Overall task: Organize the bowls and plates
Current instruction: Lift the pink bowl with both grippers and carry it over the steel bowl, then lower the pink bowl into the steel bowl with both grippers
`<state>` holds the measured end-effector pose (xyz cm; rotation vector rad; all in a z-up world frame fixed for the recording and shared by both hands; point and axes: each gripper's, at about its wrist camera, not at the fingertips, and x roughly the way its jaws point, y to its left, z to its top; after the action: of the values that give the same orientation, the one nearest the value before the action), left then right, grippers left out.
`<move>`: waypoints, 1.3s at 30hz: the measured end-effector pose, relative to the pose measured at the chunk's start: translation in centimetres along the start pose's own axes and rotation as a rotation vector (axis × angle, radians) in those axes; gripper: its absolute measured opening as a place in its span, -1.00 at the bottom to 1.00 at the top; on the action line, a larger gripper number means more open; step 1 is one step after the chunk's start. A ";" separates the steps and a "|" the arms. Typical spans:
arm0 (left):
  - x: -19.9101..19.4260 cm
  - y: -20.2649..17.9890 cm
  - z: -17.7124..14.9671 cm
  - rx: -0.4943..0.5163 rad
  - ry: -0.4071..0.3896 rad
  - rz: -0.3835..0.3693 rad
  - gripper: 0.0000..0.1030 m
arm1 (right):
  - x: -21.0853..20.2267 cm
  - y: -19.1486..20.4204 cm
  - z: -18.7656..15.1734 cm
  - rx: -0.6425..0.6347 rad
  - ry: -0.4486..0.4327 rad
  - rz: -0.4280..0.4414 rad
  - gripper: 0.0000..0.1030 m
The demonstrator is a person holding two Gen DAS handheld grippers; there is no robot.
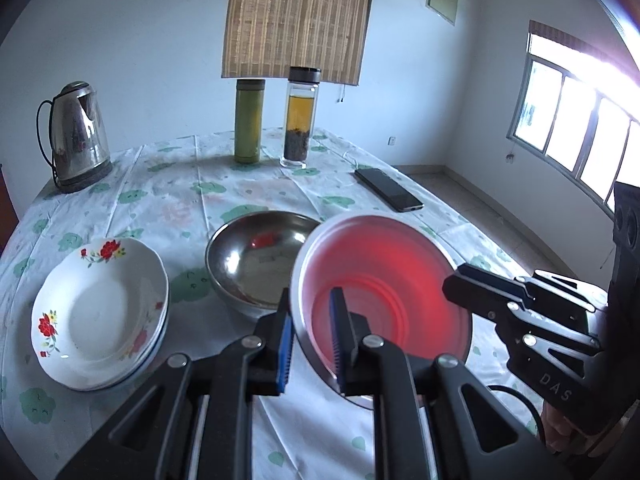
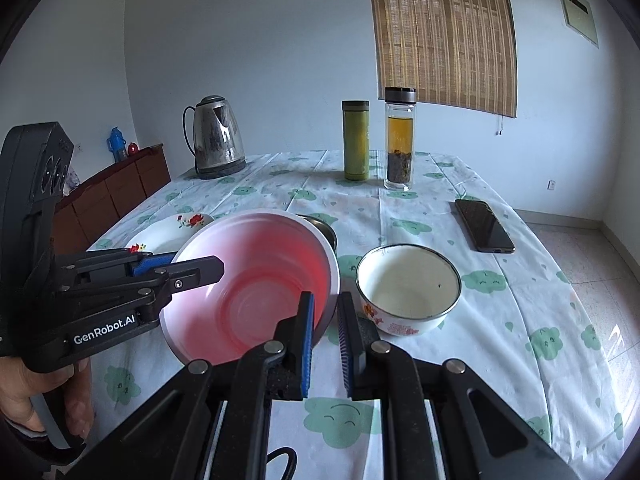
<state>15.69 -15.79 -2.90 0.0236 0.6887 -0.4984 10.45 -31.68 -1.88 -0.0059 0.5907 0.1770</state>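
A bowl (image 1: 380, 280) with a pink-red inside and a pale rim hangs tilted above the table, held from two sides. My left gripper (image 1: 312, 340) is shut on its near rim, one blue pad on either side of the wall. My right gripper (image 2: 326, 320) is shut on the opposite rim (image 2: 330, 276). Each gripper shows in the other's view: the right gripper (image 1: 456, 284) and the left gripper (image 2: 196, 265). On the cloth lie a stack of white flowered plates (image 1: 100, 312), a steel bowl (image 1: 256, 264) and a white enamel bowl (image 2: 408, 288).
A steel kettle (image 1: 78, 136) stands at the back left, a green flask (image 1: 249, 120) and a glass tea bottle (image 1: 298, 120) at the back middle. A black phone (image 2: 484, 226) lies near the right edge. A person's hand (image 2: 24, 396) holds the left gripper's handle.
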 end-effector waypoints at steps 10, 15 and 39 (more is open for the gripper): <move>-0.5 1.6 2.8 -0.035 -0.053 0.020 -0.72 | 0.7 0.8 2.8 -0.041 -0.043 0.003 -0.75; -0.2 2.0 4.0 -0.037 -0.073 0.036 -0.72 | 1.3 0.8 3.7 -0.040 -0.061 0.001 -0.75; 4.7 5.4 4.9 -0.122 -0.034 0.031 -0.72 | 6.8 -0.4 5.6 -0.022 -0.066 0.034 -0.75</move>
<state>24.17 -13.95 -2.80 -0.0884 0.6835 -0.4256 19.16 -30.61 -0.97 -0.0112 0.5236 0.2161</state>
